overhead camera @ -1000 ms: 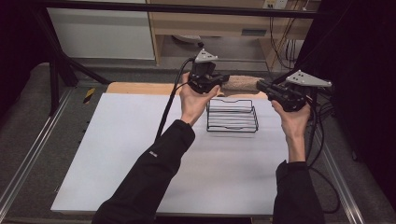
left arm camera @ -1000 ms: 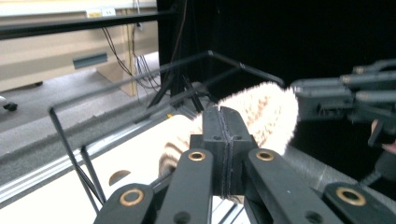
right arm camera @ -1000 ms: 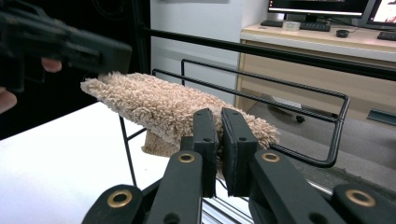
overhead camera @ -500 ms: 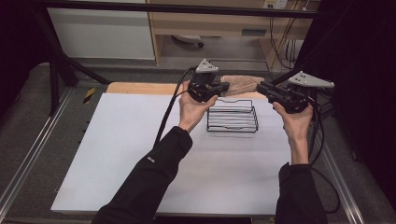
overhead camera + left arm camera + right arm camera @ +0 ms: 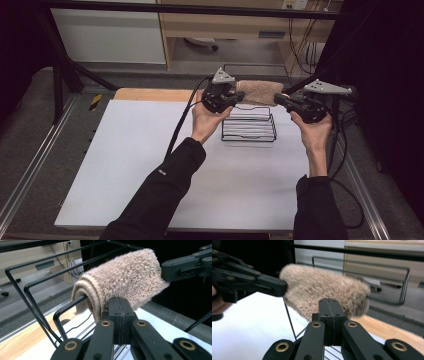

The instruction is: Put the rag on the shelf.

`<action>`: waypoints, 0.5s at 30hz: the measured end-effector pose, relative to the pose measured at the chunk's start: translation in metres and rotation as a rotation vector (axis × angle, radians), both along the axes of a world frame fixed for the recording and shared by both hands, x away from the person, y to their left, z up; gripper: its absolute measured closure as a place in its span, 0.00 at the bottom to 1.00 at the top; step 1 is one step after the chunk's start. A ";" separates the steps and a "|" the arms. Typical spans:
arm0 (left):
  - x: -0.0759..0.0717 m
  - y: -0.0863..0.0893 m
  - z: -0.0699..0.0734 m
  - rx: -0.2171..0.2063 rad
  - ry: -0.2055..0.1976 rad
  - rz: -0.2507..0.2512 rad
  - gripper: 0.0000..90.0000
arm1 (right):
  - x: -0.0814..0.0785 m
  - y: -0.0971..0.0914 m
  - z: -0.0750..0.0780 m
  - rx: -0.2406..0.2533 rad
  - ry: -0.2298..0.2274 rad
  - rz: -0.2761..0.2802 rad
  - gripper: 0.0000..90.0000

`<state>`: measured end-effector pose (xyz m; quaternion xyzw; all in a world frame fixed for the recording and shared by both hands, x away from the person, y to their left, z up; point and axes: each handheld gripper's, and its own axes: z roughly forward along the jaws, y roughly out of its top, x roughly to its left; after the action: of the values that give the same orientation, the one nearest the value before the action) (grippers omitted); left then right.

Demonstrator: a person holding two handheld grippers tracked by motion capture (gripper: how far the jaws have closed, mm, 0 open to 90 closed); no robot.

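towel: beige rolled towel [image 5: 260,92], held in the air over the back edge of the wire rack [image 5: 249,125]
left gripper [image 5: 231,99]: jaws closed on the towel's left end
right gripper [image 5: 278,98]: jaws closed on its right end
rack: on white table [image 5: 130,165], between the hands

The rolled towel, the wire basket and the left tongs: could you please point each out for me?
rolled towel [image 5: 125,277], left gripper view, fuzzy outer side.
wire basket [image 5: 248,137], high view, front rim wire.
left tongs [image 5: 229,98], high view, at the shut tips.
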<state>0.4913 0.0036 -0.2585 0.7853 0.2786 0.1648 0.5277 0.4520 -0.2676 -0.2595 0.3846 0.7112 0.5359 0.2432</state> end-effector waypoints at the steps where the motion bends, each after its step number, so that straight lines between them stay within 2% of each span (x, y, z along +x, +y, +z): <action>1: 0.000 0.000 -0.001 0.000 0.000 0.002 1.00 | 0.001 -0.001 -0.003 0.001 0.005 -0.007 1.00; 8: 0.004 -0.002 -0.005 -0.003 -0.005 0.007 1.00 | 0.009 -0.005 -0.016 0.006 -0.016 -0.055 1.00; 15: 0.003 -0.001 -0.005 -0.004 -0.008 0.003 1.00 | 0.007 -0.004 -0.017 0.004 -0.032 -0.048 1.00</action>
<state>0.4944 0.0024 -0.2634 0.7833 0.2782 0.1683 0.5299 0.4589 -0.2718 -0.2765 0.3935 0.6965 0.5375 0.2668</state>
